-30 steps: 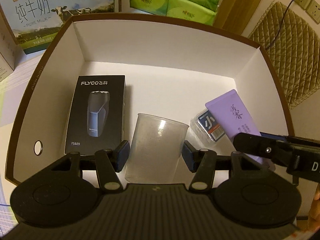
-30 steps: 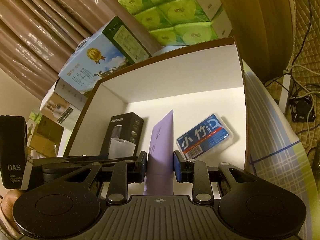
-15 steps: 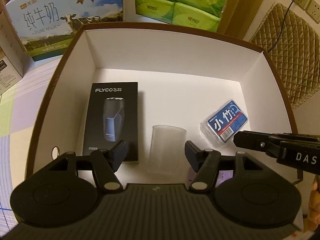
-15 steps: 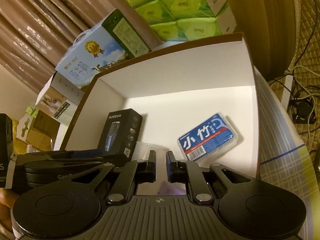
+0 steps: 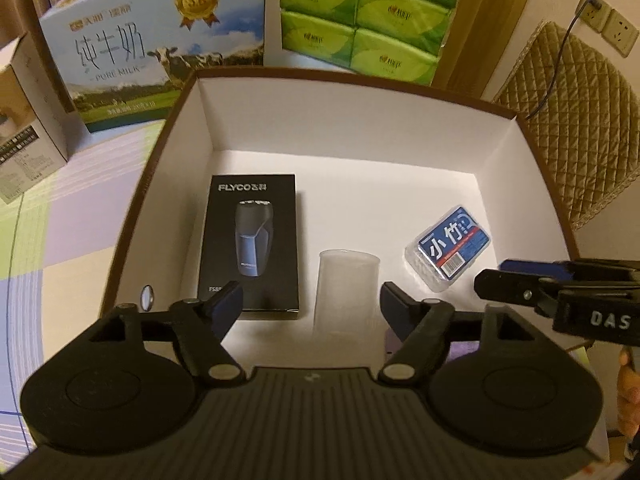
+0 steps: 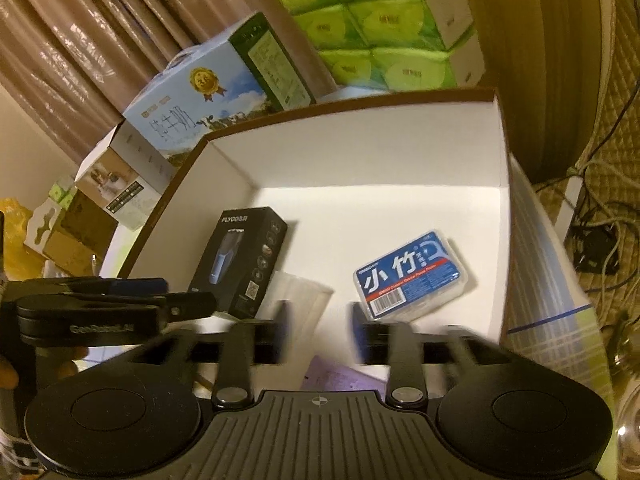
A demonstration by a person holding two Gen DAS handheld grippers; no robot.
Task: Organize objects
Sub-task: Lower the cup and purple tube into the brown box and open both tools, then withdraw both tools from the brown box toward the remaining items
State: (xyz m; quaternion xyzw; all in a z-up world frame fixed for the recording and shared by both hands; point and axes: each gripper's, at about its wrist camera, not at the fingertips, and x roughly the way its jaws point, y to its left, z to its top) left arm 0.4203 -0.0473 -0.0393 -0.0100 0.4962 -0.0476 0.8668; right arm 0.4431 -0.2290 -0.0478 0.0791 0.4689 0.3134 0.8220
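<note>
Purple tube down in the white box, both of my hand-held grippers free of it.

Left wrist view: my left hand-held gripper [image 5: 312,304] is spread wide and holds nothing, hovering over the near edge of the white box [image 5: 360,120]. Between its fingers I see the clear plastic cup [image 5: 347,292] standing upright, with the black shaver box [image 5: 252,240] lying flat to its left and the blue floss case [image 5: 448,250] to its right, each apart from the others so none gets knocked. Only a sliver of the purple tube [image 5: 394,346] shows by the near wall.
Right wrist view: my right hand-held gripper [image 6: 320,328] is blurred but spread, empty, just above the purple tube [image 6: 340,378], which lies flat at the near wall. I judge the tube placed.
</note>
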